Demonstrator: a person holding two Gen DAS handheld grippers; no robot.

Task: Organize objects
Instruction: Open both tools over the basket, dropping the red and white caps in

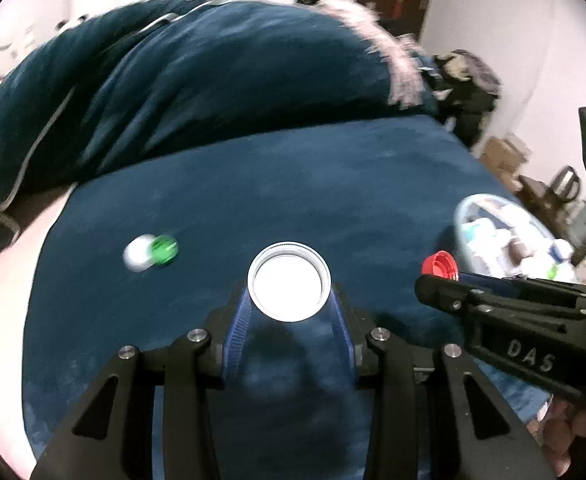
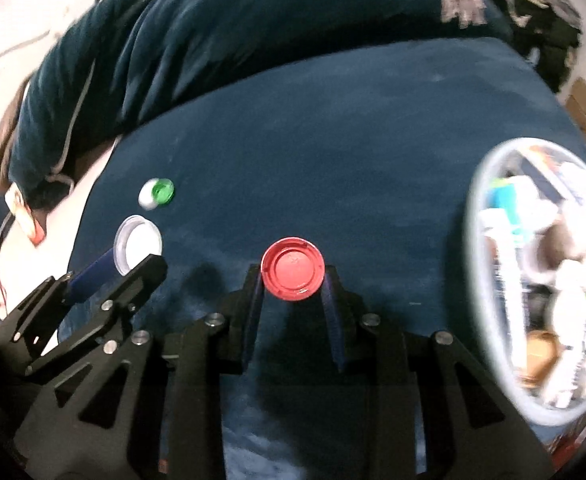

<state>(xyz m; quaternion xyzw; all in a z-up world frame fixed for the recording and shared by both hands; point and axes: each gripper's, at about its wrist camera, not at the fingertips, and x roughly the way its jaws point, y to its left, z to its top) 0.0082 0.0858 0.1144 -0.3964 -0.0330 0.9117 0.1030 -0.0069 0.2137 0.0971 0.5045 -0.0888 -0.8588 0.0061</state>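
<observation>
My left gripper is shut on a white bottle cap and holds it above the dark blue blanket. My right gripper is shut on a red bottle cap. Each gripper shows in the other's view: the right one with its red cap at the right, the left one with its white cap at the left. A small white bottle with a green cap lies on the blanket to the left; it also shows in the right wrist view.
A light blue basket full of several small bottles and boxes sits on the blanket at the right; in the left wrist view it is just behind the right gripper. A bunched dark blue duvet lies across the back. Boxes and bags stand by the far right wall.
</observation>
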